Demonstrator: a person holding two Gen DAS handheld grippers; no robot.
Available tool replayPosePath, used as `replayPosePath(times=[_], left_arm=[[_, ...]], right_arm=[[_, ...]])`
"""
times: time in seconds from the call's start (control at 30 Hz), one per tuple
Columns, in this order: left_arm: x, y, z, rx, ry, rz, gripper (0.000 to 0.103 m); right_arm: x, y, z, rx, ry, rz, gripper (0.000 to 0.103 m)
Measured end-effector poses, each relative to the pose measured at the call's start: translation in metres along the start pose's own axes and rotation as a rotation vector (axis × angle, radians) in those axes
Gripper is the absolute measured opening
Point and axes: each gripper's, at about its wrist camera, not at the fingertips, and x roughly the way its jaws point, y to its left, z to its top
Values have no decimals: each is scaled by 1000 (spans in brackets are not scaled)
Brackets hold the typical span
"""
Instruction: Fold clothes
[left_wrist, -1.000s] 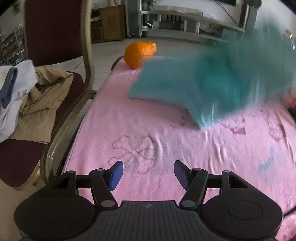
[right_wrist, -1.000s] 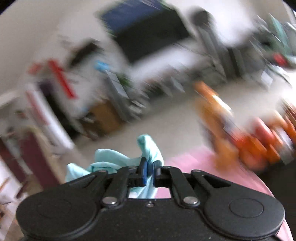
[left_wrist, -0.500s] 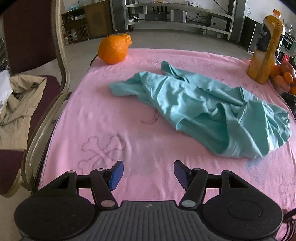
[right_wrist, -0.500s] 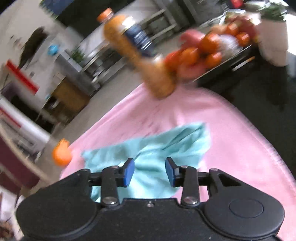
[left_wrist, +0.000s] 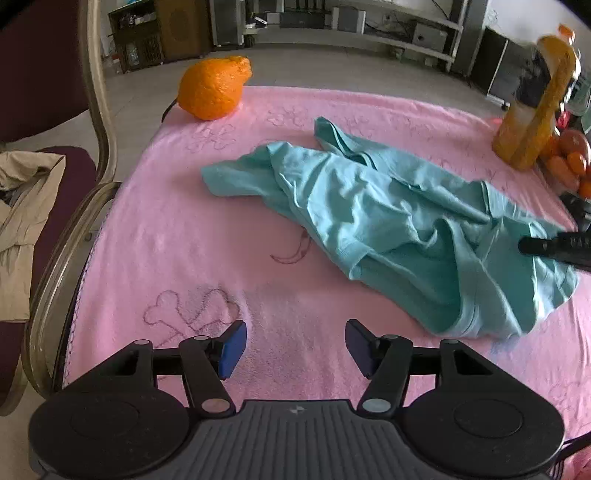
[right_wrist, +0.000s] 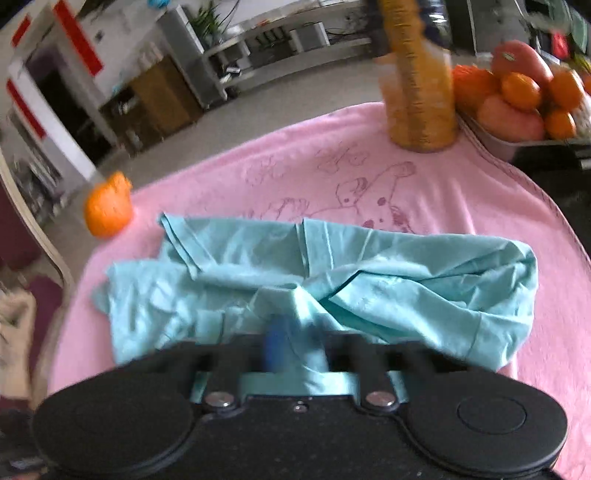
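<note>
A crumpled teal shirt (left_wrist: 388, 221) lies across the pink towel (left_wrist: 177, 240) that covers the table. My left gripper (left_wrist: 295, 347) hovers open over bare towel near the front edge, short of the shirt's hem. At the right edge of the left wrist view, my right gripper (left_wrist: 554, 247) reaches in over the shirt's right end. In the right wrist view the teal shirt (right_wrist: 388, 280) bunches into folds that run to my right gripper (right_wrist: 301, 343). Its blurred fingers are drawn in on a wad of the cloth.
A large orange fruit (left_wrist: 212, 88) sits at the far left corner. An orange juice bottle (left_wrist: 532, 107) and a tray of fruit (right_wrist: 517, 96) stand at the far right. A chair (left_wrist: 96, 122) with beige clothes (left_wrist: 26, 206) stands close by the table's left side.
The shirt was swung through the air by my right gripper, dropped onto the towel and released. My right gripper has since come down and closed on its right end. My left gripper stayed open.
</note>
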Motion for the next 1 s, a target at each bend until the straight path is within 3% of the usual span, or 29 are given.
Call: replayPosePath(times=[0.13,0.37,0.43,0.63,0.7,0.73,0.8,0.9,1.0], left_arm=[[-9,6,-3,-17,-19,-1,60],[-18,13,-23,-55,8,-45,60],[-20,12,-28,-55,13,-55,60],[-21,7,-42,-58,38,-98,60],[-18,5,-44,-62,54,-101,60],[-16,5,-44,-63,60,-100,60],[-13,6,-44,-69,67,-94,60],[-12,12,-42,-104,70,-93,60],[-12,22,-36,-136,56,-64,60]], right_arm=[[-39,7,-14,-14,-59,25,1],[-157,-3,-83,-82,-220,-9,1],[-177,-10,-106,-94,-234,-37,1],[-197,-56,-129,-11,-188,-144,2],[-191,-72,-125,42,-132,-166,12],[-187,-80,-124,71,-114,-180,32],[-185,-92,-121,131,-117,-183,49],[-182,-104,-116,208,-132,-124,49],[-169,-91,-109,200,-109,-18,48]])
